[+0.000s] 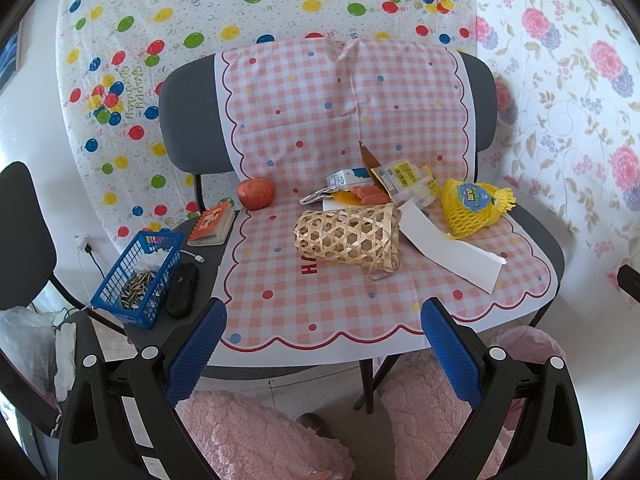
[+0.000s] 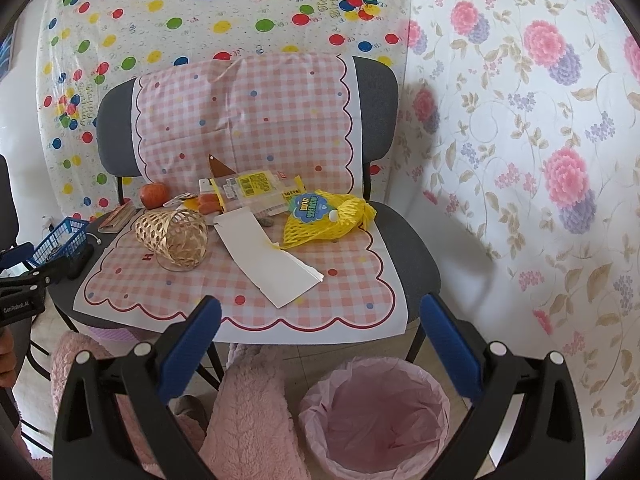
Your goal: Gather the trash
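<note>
Two claws are before us, and both stand wide open with nothing between their blue pads. Our left claw (image 1: 322, 354) hangs in front of the near edge of a grey chair (image 1: 188, 116) that is covered with a pink checked cloth (image 1: 320, 296). Ahead of this claw, on the seat, a woven basket (image 1: 348, 236) lies on its side. Just right of the basket lies a white folded paper (image 1: 452, 252), and further right a yellow net bag (image 1: 472, 208). Behind the basket we see a pile of wrappers (image 1: 404, 180), and far ahead to the left a red apple (image 1: 256, 194). Left of the claw stands a blue plastic crate (image 1: 136, 276), with a black case (image 1: 182, 290) touching its side.

Our right claw (image 2: 320, 342) hangs over the chair's front edge. Below it, on the floor, stands a bin with a pink liner (image 2: 376, 412); we cannot see any trash inside. Pink fluffy fabric (image 2: 248, 412) is under both claws.
</note>
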A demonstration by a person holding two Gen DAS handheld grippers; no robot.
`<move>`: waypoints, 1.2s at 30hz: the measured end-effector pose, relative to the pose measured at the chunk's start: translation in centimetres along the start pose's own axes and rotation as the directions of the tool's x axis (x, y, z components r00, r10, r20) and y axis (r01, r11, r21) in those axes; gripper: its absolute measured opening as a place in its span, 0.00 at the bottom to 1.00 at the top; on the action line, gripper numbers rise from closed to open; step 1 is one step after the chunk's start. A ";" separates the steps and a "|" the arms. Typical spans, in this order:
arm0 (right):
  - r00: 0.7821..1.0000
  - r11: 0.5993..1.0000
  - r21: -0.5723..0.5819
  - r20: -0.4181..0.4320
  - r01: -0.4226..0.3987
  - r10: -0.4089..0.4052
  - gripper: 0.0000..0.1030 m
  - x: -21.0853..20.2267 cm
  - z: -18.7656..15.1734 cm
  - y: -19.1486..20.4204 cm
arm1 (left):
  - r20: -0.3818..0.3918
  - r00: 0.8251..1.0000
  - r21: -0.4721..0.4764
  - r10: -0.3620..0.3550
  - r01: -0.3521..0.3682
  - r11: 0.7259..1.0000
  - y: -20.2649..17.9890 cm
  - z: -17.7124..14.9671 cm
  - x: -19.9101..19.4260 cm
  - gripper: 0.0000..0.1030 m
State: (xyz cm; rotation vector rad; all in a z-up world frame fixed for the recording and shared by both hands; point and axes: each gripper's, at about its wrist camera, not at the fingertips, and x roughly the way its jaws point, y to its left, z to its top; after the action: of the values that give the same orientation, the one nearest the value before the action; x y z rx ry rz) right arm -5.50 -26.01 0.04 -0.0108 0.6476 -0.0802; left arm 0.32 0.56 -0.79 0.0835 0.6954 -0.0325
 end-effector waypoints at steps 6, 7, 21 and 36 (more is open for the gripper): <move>1.000 1.000 0.000 -0.001 0.002 -0.002 0.94 0.0 0.0 0.1 | 0.000 1.000 -0.001 0.000 0.000 1.000 0.1 -0.1 0.1 0.94; 1.000 1.000 -0.001 -0.001 0.002 -0.002 0.94 0.0 0.0 0.1 | -0.001 1.000 -0.001 0.001 -0.001 1.000 0.1 -0.1 0.1 0.94; 1.000 1.000 -0.002 -0.001 0.002 -0.002 0.94 0.0 0.0 0.0 | 0.000 1.000 0.000 0.000 0.000 1.000 0.0 0.0 0.1 0.94; 1.000 1.000 -0.001 -0.001 0.002 -0.002 0.94 -0.1 0.2 0.2 | 0.000 1.000 -0.002 0.000 0.000 1.000 0.0 0.0 0.0 0.94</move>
State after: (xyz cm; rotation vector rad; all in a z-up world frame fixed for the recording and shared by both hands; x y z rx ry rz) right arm -5.45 -25.85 0.24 -0.0129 0.6485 -0.0821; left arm 0.33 0.59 -0.82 0.0813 0.6958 -0.0320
